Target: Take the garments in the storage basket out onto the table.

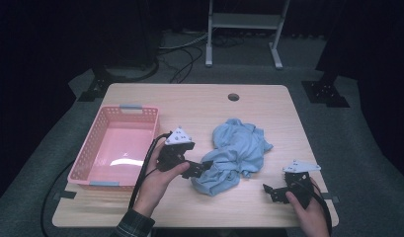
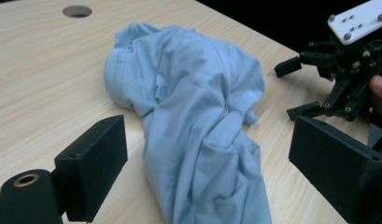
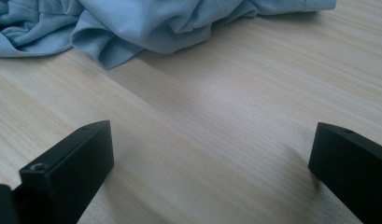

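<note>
A lab or recording studio, by the look of it — black curtains all round, grey carpet, cables [image 1: 182, 59] trailing across the floor, a white metal stand [image 1: 244, 29] behind the lone wooden desk [image 1: 199, 98] — nothing homely.

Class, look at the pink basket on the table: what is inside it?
The pink basket holds nothing visible: its bare pink floor shows, with a glare patch. The near wall hides a thin strip of floor just behind it, so that strip cannot be checked.
</note>
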`<state>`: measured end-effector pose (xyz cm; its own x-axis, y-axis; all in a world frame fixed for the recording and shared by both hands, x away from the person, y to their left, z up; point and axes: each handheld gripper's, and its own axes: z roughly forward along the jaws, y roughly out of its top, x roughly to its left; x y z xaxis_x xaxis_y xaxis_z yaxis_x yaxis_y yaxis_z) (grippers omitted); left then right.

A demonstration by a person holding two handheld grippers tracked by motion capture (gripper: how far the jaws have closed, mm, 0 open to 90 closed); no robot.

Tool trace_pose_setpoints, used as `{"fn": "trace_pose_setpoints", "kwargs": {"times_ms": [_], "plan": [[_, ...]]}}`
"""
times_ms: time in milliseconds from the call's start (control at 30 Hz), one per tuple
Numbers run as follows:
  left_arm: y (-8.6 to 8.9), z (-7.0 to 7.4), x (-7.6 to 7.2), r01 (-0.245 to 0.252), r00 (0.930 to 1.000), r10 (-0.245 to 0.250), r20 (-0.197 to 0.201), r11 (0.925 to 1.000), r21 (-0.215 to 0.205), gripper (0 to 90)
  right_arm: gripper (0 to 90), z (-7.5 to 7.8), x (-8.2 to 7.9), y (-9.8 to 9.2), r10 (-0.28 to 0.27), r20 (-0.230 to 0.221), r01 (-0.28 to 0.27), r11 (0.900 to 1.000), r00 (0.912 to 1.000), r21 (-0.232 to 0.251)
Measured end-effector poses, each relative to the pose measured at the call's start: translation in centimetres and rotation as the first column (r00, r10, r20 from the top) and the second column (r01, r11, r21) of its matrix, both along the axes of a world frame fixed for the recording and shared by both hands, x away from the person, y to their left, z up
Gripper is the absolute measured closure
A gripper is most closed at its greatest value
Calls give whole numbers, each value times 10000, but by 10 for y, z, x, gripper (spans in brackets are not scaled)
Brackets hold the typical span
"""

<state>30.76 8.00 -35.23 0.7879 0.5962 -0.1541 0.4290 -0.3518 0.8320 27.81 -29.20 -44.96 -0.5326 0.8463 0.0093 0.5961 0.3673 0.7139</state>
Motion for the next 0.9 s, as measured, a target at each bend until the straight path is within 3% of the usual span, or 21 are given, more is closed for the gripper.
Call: {"fn": "trace_pose_setpoints", "kwargs": {"times_ms": [900], "plan": [[18,-43,-25,166,9954,-96,-952,9972,730,110,0,0,0,0,-1,0,1,10000,10000,-3]]}}
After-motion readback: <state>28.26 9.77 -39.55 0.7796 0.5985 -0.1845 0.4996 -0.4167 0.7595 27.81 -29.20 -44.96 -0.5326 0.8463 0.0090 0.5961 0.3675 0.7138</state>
